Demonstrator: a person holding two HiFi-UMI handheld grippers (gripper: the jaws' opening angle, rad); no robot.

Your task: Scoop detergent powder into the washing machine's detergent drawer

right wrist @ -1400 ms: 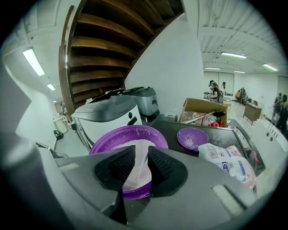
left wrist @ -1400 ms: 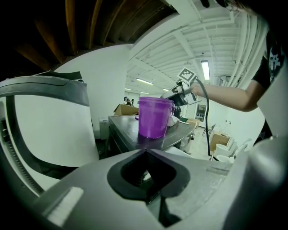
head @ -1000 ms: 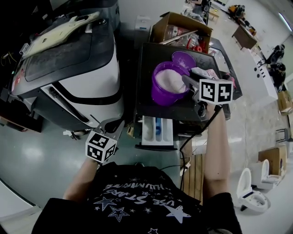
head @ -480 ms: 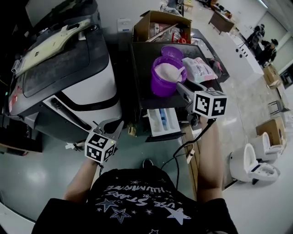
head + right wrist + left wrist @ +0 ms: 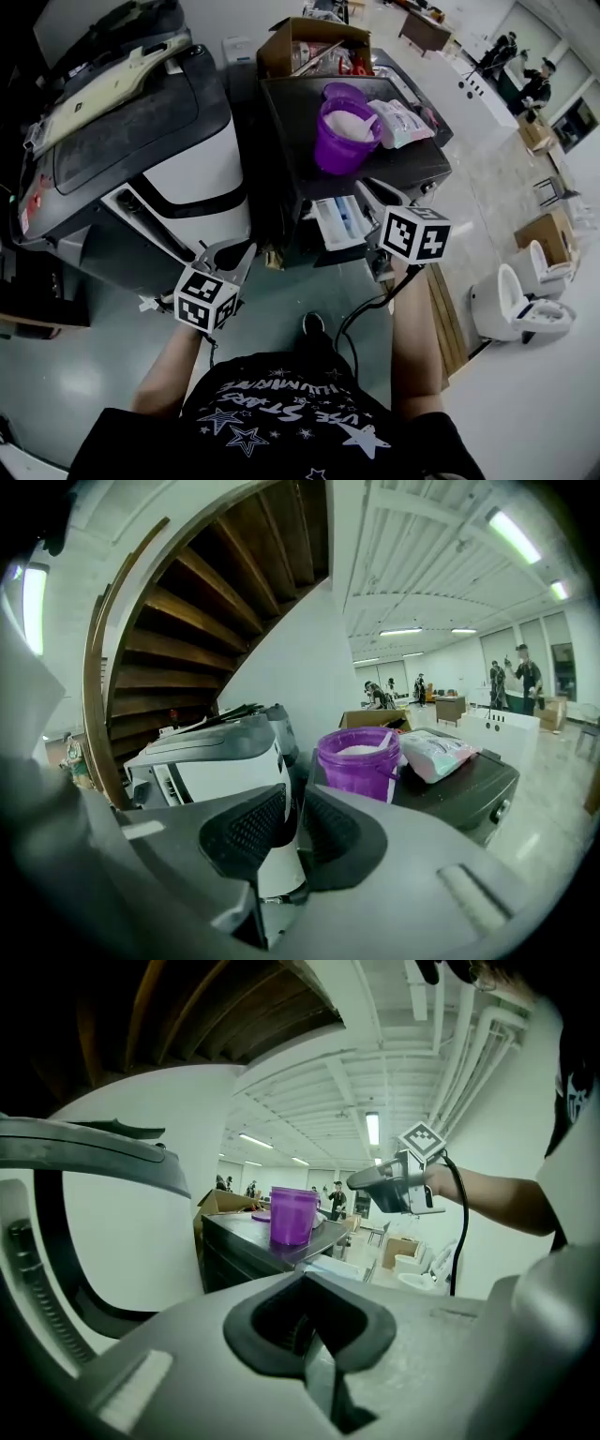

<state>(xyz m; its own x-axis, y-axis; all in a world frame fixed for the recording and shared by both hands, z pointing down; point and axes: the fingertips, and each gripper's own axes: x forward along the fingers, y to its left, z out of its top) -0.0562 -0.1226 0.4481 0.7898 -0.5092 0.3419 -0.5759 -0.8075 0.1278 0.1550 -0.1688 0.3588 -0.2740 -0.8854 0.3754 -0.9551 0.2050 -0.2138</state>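
A purple tub [image 5: 345, 131] of white detergent powder stands on the black washing machine top [image 5: 394, 164], with a white scoop handle [image 5: 386, 742] sticking out of the powder. Its purple lid [image 5: 343, 92] lies behind it. The detergent drawer [image 5: 339, 220] is pulled out at the machine's front. My right gripper [image 5: 370, 192] hangs in front of the drawer's right side; its jaws have just been closing to a narrow gap with nothing between them. My left gripper [image 5: 225, 255] is low at the left, shut and empty, pointing toward the tub [image 5: 292, 1215].
A large white and black machine [image 5: 169, 159] fills the left side. A detergent bag [image 5: 401, 122] lies right of the tub. Behind the washer is a cardboard box [image 5: 300, 42]. Toilets [image 5: 511, 305] stand on the floor at the right, and a black cable [image 5: 361, 314] trails from my right gripper.
My right gripper has drawn back from beside the tub to in front of the drawer. The left gripper has shifted back a little, and the washer now sits farther up in the head view.
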